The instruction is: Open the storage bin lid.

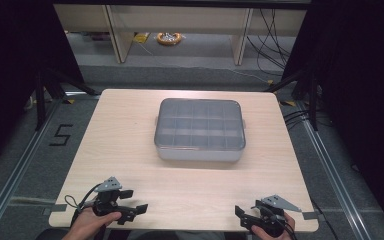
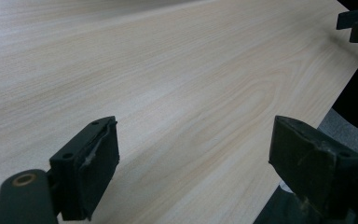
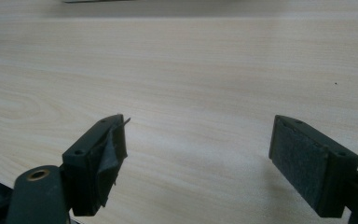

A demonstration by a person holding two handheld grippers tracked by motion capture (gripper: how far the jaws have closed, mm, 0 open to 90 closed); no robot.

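A grey plastic compartment box with a clear shut lid sits in the middle of the light wooden table. My left gripper rests in a hand at the near left edge, jaws pointing right, open and holding nothing. In its own view the left gripper stands wide over bare wood, and the right gripper's fingertips show far off at the top right. At the near right edge, a hand holds my right gripper, which points left. The right gripper is open, with bare table between its pads.
The table's near edge runs just under both hands. Dark stands flank the table's far corners, and cables trail on the floor behind. A roll of tape lies on the floor beyond the table.
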